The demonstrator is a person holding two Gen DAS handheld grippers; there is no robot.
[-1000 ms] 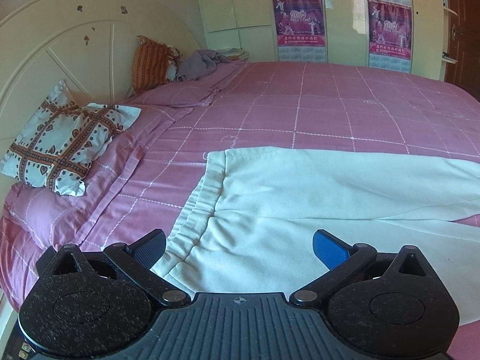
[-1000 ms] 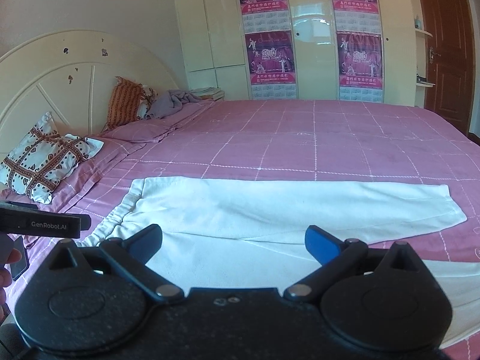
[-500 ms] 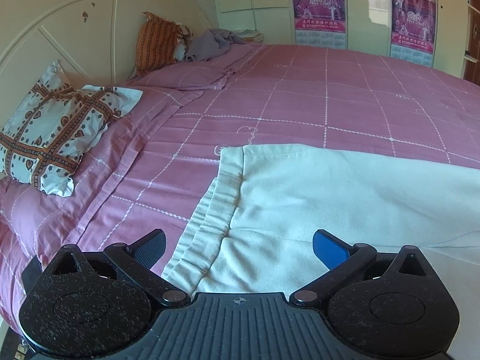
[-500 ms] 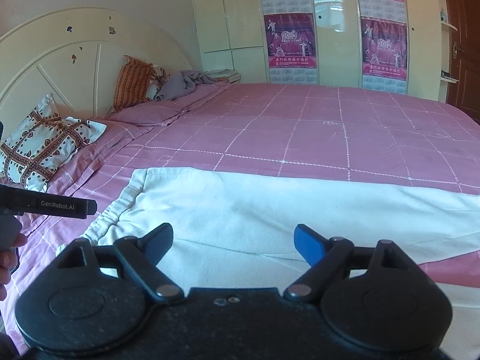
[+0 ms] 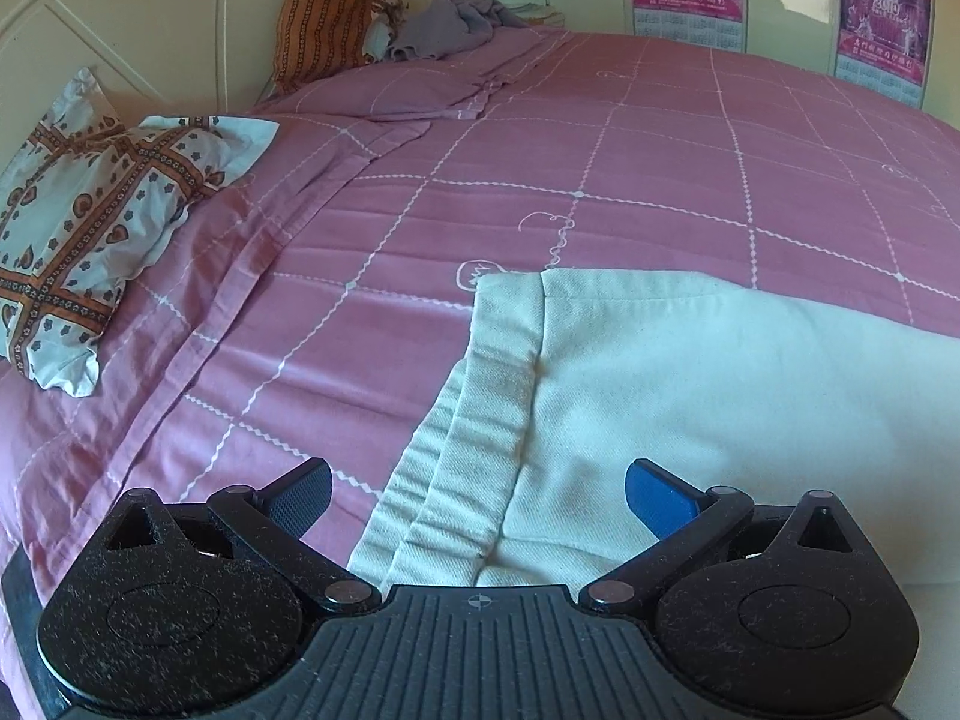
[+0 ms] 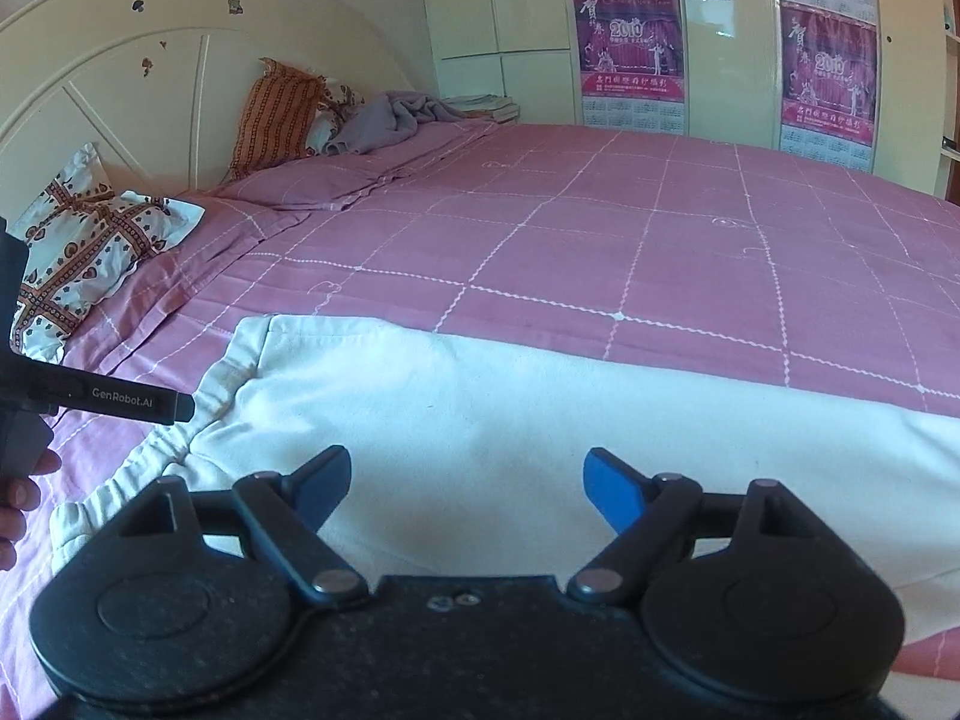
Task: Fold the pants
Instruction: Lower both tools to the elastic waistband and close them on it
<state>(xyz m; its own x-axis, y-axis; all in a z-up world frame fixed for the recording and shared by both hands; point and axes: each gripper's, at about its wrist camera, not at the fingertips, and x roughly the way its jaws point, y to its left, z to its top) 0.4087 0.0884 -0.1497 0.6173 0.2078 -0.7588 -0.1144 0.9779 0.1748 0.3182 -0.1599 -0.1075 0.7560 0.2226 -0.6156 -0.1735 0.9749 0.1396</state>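
Note:
White pants (image 5: 690,396) lie flat on the pink bed, waistband (image 5: 480,414) to the left and legs running off to the right; they also show in the right wrist view (image 6: 540,420). My left gripper (image 5: 477,495) is open and empty, low over the elastic waistband near its front corner. My right gripper (image 6: 465,486) is open and empty, just above the upper part of the pants. The left gripper's body (image 6: 108,399) shows at the left edge of the right wrist view, by the waistband.
A pink checked bedspread (image 5: 600,180) covers the bed. A patterned pillow (image 5: 90,228) lies at the left by the cream headboard (image 6: 150,90). An orange pillow (image 6: 276,114) and a grey crumpled cloth (image 6: 396,120) sit at the far corner. Wardrobe doors with posters (image 6: 630,42) stand behind.
Both grippers have moved forward and down toward the pants' waistband end, so the pants look larger. Both stay open and empty.

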